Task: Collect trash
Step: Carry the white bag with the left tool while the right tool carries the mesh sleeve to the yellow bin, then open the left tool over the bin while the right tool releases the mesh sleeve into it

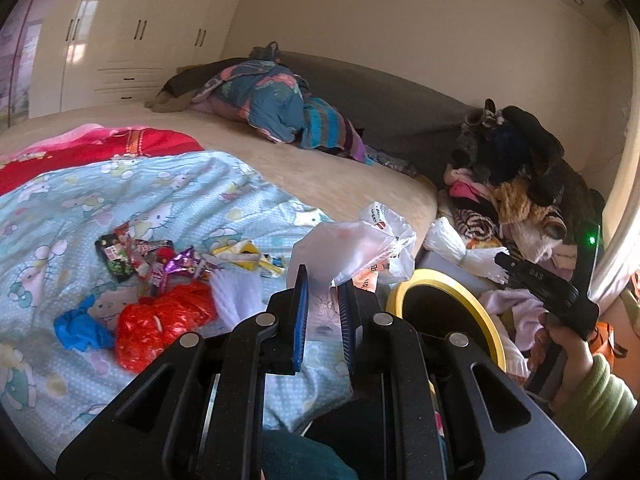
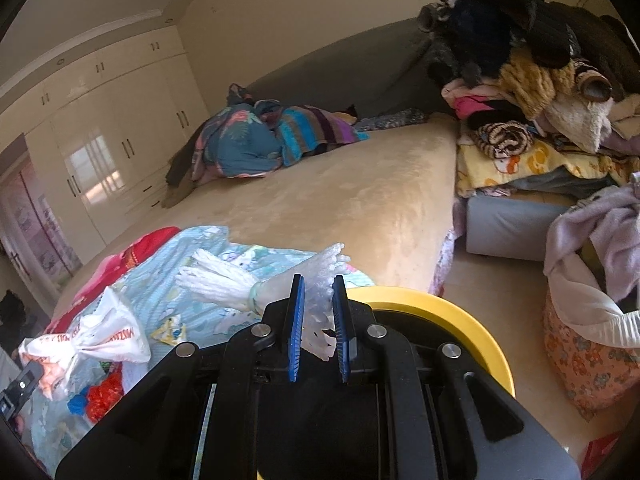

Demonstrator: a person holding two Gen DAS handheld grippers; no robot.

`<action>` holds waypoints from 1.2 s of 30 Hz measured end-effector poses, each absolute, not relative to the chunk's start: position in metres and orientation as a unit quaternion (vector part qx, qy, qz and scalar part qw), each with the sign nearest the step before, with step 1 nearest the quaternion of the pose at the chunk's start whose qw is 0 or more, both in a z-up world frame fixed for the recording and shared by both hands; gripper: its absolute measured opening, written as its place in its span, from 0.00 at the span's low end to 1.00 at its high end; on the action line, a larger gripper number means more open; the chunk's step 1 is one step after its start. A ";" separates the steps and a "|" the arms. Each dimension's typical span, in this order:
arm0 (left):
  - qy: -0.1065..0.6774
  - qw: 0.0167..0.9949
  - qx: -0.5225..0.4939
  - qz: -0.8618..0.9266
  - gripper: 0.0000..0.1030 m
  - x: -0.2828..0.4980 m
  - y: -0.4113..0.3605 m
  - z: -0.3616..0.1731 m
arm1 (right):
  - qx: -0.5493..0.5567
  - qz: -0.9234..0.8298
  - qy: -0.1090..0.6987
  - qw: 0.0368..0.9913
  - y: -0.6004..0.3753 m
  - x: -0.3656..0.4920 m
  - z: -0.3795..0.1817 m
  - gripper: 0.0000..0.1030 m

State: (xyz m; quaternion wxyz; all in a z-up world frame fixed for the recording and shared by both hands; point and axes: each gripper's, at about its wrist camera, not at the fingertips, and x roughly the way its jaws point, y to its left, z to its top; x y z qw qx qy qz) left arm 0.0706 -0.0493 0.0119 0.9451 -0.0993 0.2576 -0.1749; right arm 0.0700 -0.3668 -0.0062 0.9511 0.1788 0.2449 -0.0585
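trash on both sides at this moment. left gripper point(image 1: 323, 280) was clamped on a white plastic bag point(image 1: 360, 240), crumpled, printed in red, held up off the blue cartoon quilt point(image 1: 120, 200). right gripper point(image 2: 319, 288) was clenched on a white foam net sleeve point(image 2: 224, 280), tied at the middle with a pale band, one frayed end poking past the blue pads.

yellow-rimmed bin point(image 2: 440, 300) stood on the floor just beside the bed edge, directly under and ahead of the right gripper; in the left view its dark mouth sat just right of the bag.

still on the quilt: a scatter of snack wrappers point(image 1: 136, 258), a red crinkled bag point(image 1: 164, 320), a blue scrap point(image 1: 80, 326), a white cloth-like piece point(image 1: 236, 296).

judgement: sleeve was close to being dropped in; bag next.

risks noted:
- bag was held by a thin fold only; light film could slide out of the pads or billow and catch on the bin rim, landing on the floor.
- sleeve was long and springy; let go off-centre, its loose end might hang over the rim and tip it out.
- both grippers were near each other over one small opening; crowding could knock the bin or tangle bag and sleeve.
- laundry basket point(image 2: 592, 320) stood near the bin; a wide release could put trash among clothes.
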 end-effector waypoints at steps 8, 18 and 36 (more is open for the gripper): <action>0.270 0.939 -0.075 -0.198 0.10 0.068 -0.075 0.005 | 0.189 -0.076 0.263 0.943 -0.383 0.071 -0.020 0.14; 0.295 0.927 -0.036 -0.229 0.10 0.064 -0.113 -0.012 | 0.193 -0.093 0.289 0.933 -0.395 0.077 -0.041 0.14; 0.360 0.886 0.043 -0.290 0.35 0.077 -0.189 -0.054 | 0.210 -0.114 0.332 0.913 -0.414 0.085 -0.068 0.39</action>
